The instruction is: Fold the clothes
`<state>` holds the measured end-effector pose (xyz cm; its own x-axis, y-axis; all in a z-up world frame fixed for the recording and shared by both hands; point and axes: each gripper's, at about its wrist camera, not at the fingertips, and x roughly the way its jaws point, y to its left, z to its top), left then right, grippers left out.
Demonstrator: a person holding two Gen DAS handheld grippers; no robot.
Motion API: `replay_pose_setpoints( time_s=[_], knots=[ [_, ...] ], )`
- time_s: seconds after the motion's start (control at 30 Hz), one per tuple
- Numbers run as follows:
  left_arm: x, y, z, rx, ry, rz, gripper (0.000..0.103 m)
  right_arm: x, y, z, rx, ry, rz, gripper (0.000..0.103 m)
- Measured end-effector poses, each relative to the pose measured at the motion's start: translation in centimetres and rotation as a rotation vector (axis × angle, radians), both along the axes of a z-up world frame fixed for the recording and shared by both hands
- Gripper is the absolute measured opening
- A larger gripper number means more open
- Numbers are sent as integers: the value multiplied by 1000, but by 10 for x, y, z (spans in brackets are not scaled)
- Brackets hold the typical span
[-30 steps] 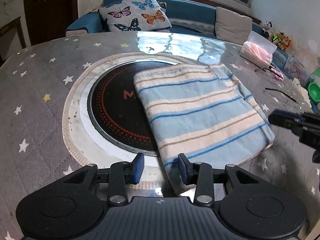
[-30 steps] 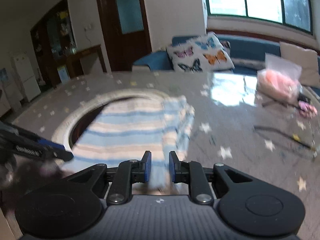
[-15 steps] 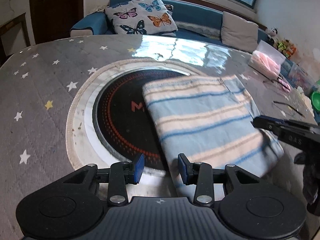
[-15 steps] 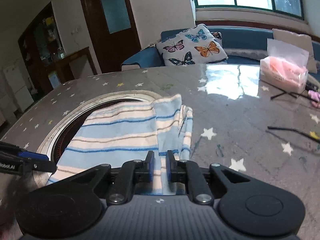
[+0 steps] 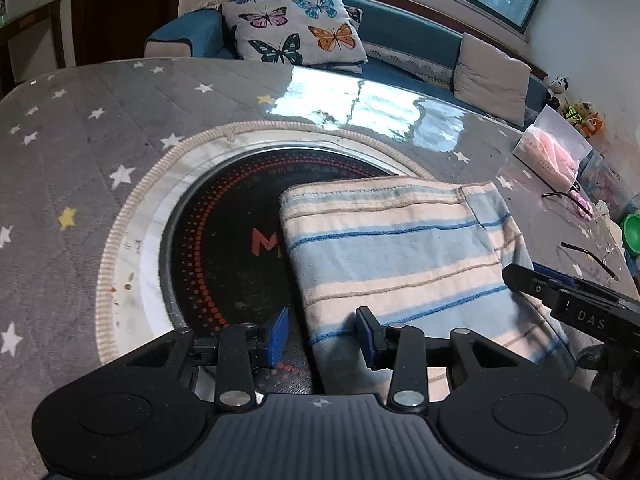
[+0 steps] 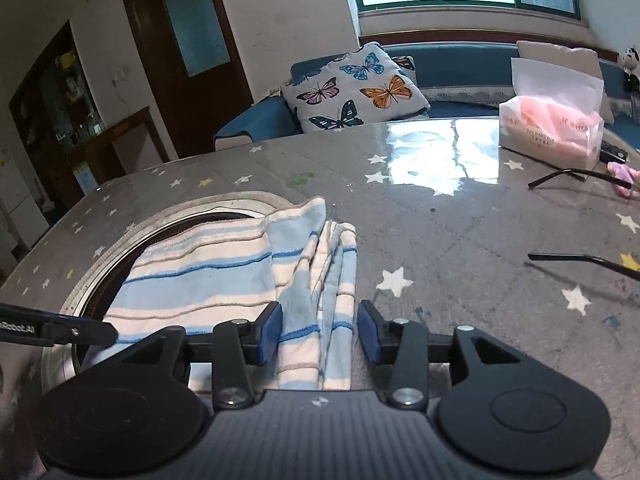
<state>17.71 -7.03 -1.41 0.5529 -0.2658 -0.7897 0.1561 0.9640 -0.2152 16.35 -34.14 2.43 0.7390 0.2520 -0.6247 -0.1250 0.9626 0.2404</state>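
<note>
- Striped cloth, blue and cream, lies folded flat on the star-patterned table, its far-left part over the dark round cooktop set into the tabletop.
- A second ago the cloth's right-hand edge was blurred with motion in my right view; now it rests in settled layers on the table.
- My right claw was nearly pinched shut over that edge half a second ago; its jaws are now opening, the layered edge between the blue pads but, as far as I can see, not pressed.
- My left claw hangs half open as before, the near-left corner of the cloth lying below its gap, nothing gripped.
- I judge that this fold has just been laid down and let go; the next call is either another fold or smoothing.
- Further out: a pink tissue pack, loose black sticks, and a butterfly cushion on the sofa behind.
</note>
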Motion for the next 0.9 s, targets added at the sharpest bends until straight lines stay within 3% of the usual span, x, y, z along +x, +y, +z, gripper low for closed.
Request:
replay_pose_setpoints(
  time_s=[0.13, 0.4, 0.47, 0.7, 0.83, 0.9],
  knots=[
    [2, -1, -1, -15, 4, -2, 37, 1, -1, -1, 42, 13, 6, 23],
    [-2, -1, 0, -36, 0, -35, 11, -9, -5, -1, 77, 18, -3, 17],
    [-7, -2, 1, -40, 3, -51, 10, -16, -6, 0, 80, 20, -3, 16],
    [-37, 2, 1, -85, 39, -105, 12, -56, -14, 3, 70, 34, 11, 16],
    [-49, -1, 2, -61, 15, -110, 16, -75, -16, 5, 48, 29, 13, 20],
    [-49, -4, 2, -48, 7, -105, 30, -77, -16, 6, 41, 23, 2, 23]
  ],
)
